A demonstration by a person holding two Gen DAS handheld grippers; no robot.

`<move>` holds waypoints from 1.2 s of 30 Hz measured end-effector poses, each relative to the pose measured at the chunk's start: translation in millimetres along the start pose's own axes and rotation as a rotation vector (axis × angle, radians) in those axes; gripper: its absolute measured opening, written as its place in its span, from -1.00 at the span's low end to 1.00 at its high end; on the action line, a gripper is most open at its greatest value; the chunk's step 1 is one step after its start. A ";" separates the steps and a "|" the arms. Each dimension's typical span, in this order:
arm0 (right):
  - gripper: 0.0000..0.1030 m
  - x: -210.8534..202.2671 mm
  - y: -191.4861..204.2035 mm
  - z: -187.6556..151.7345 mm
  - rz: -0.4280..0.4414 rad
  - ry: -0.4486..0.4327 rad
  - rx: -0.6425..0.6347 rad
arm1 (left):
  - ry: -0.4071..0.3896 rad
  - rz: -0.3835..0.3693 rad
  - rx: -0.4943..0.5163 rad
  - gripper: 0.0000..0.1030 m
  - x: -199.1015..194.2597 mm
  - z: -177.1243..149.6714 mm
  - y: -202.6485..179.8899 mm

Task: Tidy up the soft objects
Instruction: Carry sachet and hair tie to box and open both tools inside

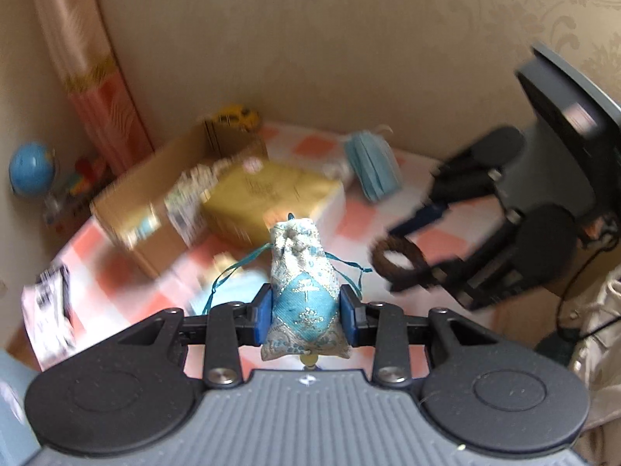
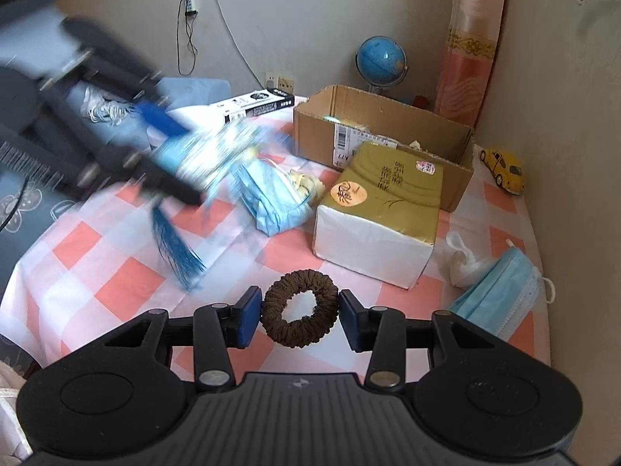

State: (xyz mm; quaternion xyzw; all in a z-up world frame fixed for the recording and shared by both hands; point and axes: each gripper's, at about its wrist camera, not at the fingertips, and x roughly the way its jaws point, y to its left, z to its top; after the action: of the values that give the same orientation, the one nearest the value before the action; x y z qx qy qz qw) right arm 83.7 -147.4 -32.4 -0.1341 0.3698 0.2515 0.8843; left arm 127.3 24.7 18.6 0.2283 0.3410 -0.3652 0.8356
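My left gripper is shut on a blue and silver brocade sachet and holds it above the checked table; its blue tassel hangs down in the right wrist view. My right gripper is shut on a brown hair scrunchie above the table's front. It shows blurred at the right of the left wrist view. An open cardboard box stands at the back of the table.
A gold and white tissue pack lies in front of the box. Blue face masks lie mid-table, another mask and a white wad at right. A yellow toy car, a globe and a black box are at the back.
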 end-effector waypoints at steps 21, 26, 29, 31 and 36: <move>-0.06 -12.7 -60.4 -3.4 -0.133 0.003 0.164 | 0.021 0.140 0.206 -0.28 102.7 133.5 120.2; -0.06 -7.5 -69.5 -1.7 -0.150 0.015 0.186 | 0.068 0.183 0.148 0.43 135.1 123.7 134.2; -0.06 -8.6 -70.5 4.1 -0.155 0.012 0.171 | 0.071 0.170 0.073 0.44 135.9 109.5 137.7; -0.06 -10.2 -71.7 10.2 -0.157 0.003 0.156 | 0.066 0.149 0.007 0.46 128.3 99.0 136.3; -0.06 -11.5 -75.0 32.7 -0.169 -0.030 0.109 | 0.056 0.129 -0.145 0.70 92.3 74.3 118.2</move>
State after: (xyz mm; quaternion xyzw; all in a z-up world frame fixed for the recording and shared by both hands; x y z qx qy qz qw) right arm 136.7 -200.4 2.3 -0.1130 0.3571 0.1576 0.9137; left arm 293.9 10.3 15.6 0.1988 0.3744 -0.2786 0.8618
